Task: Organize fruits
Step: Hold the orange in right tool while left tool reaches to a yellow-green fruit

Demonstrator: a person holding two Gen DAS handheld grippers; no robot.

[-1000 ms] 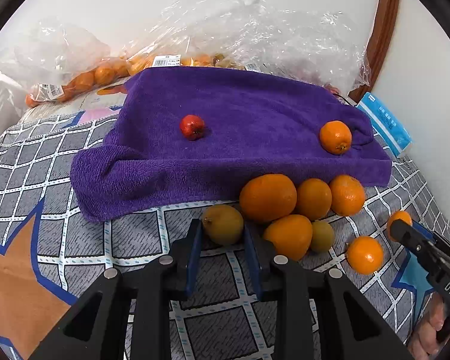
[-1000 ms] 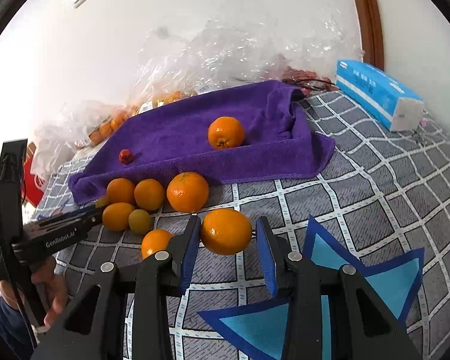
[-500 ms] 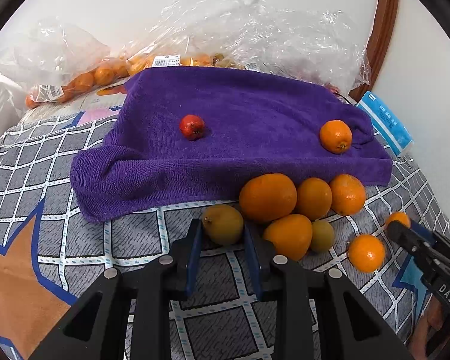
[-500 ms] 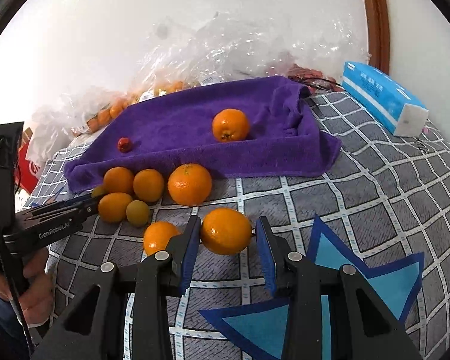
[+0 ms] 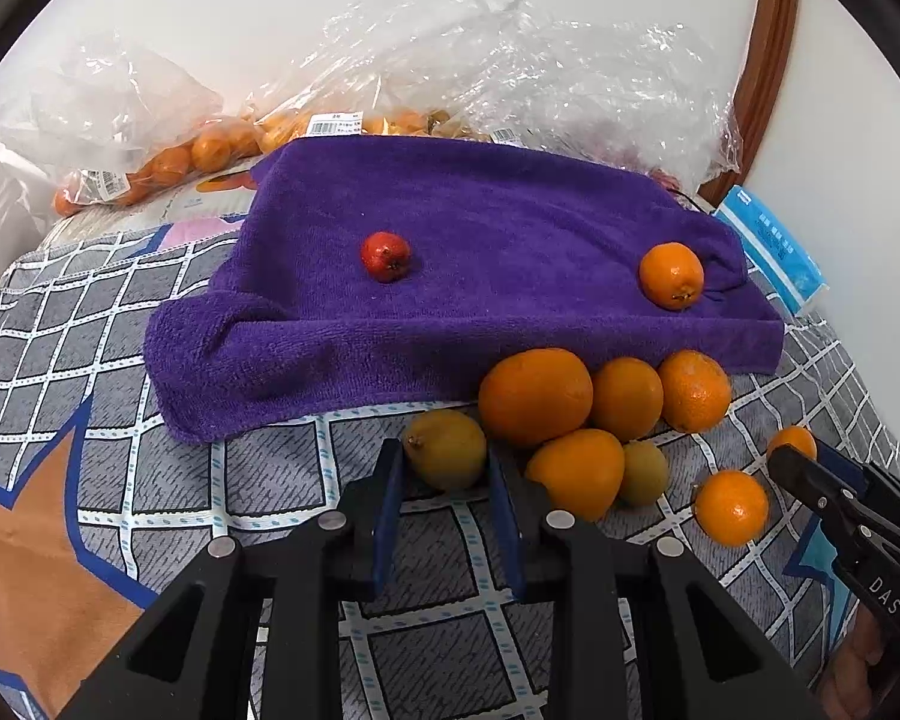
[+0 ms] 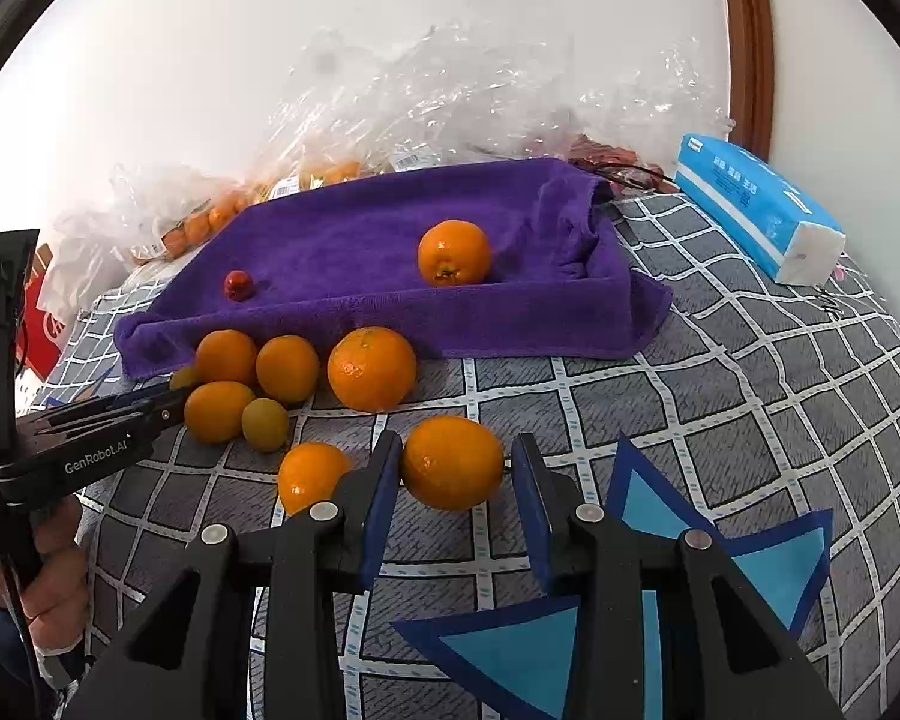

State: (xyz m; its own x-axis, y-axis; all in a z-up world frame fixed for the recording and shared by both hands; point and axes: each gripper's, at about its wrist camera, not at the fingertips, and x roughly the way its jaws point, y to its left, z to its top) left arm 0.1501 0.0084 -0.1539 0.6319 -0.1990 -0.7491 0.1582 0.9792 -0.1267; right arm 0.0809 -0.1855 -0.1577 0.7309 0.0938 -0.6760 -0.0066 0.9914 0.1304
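- My left gripper (image 5: 444, 474) sits low in the left wrist view, its blue-padded jaws narrowed onto a yellow-green fruit (image 5: 447, 449) (dull-skinned, smaller than the oranges) that rests on the grey checked bedcover (image 5: 270, 480).
- Behind it, a purple towel (image 5: 480, 252) is spread over a raised, tray-like shape; a small red fruit (image 5: 385, 256) lies on its left half and a small orange (image 5: 671, 275) near its right end.
- Just right of my left gripper, a cluster of oranges (image 5: 576, 414) lies against the towel's front edge, with a second greenish fruit (image 5: 645, 473) tucked among them.
- Further right, a loose orange (image 5: 732, 507) lies on the cover beside the tip of my right gripper.
- In the right wrist view, my right gripper (image 6: 453, 480) has an orange (image 6: 452, 462) between its jaws; the left pad touches it, but I cannot tell whether the right pad does (there seems to be a sliver of gap).
- Clear plastic bags (image 6: 450, 96) of fruit are heaped against the white wall behind the towel.
- At far right, a blue tissue pack (image 6: 756, 207) lies on the cover, well apart from the fruit.
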